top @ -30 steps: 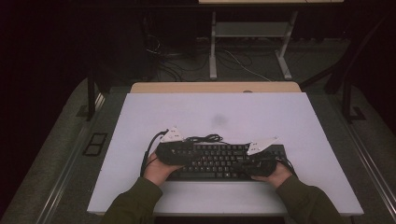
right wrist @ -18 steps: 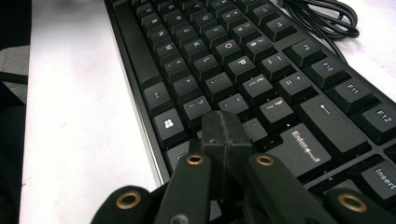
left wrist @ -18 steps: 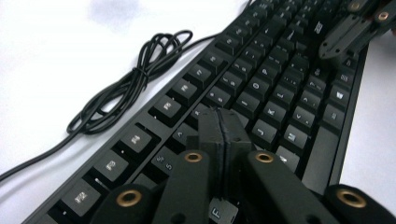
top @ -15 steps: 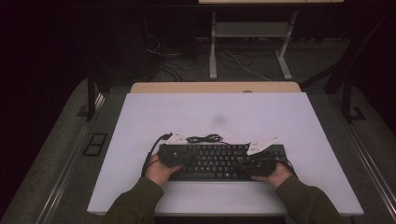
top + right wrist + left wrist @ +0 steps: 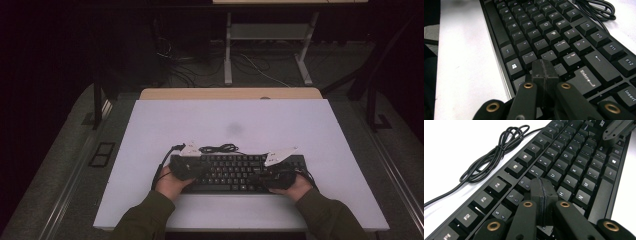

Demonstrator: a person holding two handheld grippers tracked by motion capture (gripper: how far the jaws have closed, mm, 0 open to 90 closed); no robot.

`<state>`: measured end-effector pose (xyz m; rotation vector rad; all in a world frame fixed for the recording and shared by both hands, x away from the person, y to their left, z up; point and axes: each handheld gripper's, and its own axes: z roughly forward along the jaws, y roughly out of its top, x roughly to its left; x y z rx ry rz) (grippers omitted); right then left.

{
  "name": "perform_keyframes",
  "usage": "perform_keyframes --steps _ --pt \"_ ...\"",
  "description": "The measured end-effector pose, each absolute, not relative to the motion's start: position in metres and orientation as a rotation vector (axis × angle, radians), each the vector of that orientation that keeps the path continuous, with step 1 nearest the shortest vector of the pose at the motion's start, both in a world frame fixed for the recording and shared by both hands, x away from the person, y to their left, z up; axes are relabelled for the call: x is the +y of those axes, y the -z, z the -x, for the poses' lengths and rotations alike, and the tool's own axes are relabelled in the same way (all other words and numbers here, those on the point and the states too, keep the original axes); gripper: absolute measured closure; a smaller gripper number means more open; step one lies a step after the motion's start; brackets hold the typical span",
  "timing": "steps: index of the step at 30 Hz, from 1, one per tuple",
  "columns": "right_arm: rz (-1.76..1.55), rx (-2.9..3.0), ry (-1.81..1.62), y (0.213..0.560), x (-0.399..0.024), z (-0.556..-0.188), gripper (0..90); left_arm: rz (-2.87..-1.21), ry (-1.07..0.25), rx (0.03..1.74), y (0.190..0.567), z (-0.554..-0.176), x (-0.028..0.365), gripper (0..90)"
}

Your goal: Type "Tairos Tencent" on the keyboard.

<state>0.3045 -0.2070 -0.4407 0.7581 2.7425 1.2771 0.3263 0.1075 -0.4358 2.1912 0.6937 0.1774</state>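
Note:
A black keyboard [image 5: 235, 172] lies across the near middle of the white table [image 5: 230, 120], with its coiled cable [image 5: 218, 148] just behind it. My left gripper [image 5: 206, 170] is shut with nothing held, its tips low over the letter keys left of centre [image 5: 542, 187]. My right gripper [image 5: 261, 176] is also shut and holds nothing, its tips low over the keys near the Windows key and Enter [image 5: 543, 70]. Whether either tip touches a key is unclear. In the left gripper view the right gripper [image 5: 617, 130] shows at the keyboard's far end.
The keyboard cable [image 5: 496, 152] loops on the table behind the function row and shows again [image 5: 596, 10] in the right gripper view. A wooden strip [image 5: 230, 93] borders the table's far edge. Beyond it stand a desk frame [image 5: 270, 45] and floor cables.
The left gripper has shifted slightly over the keys. The keyboard and the right gripper have stayed where they were.

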Motion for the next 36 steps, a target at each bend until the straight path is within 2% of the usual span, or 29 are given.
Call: perform_keyframes --steps 13,16,20,32,36 --pt "-0.756 2.742 -1.275 0.440 -0.207 -0.305 89.2 -2.170 -0.171 0.684 0.432 -0.326 0.111 88.7" --pt "-0.756 2.741 -1.274 0.440 -0.207 -0.304 89.2 -2.155 -0.173 0.689 0.430 -0.324 0.113 86.3" --pt "-0.754 2.743 -1.272 0.440 -0.207 -0.305 89.2 -2.126 -0.173 0.693 0.427 -0.321 0.118 77.5" --pt "-0.745 2.742 -1.269 0.439 -0.206 -0.305 89.2 -2.103 -0.186 0.703 0.425 -0.311 0.135 42.4" --pt "-0.735 2.728 -1.291 0.436 -0.207 -0.304 89.1 -2.093 -0.196 0.716 0.427 -0.307 0.141 35.3"
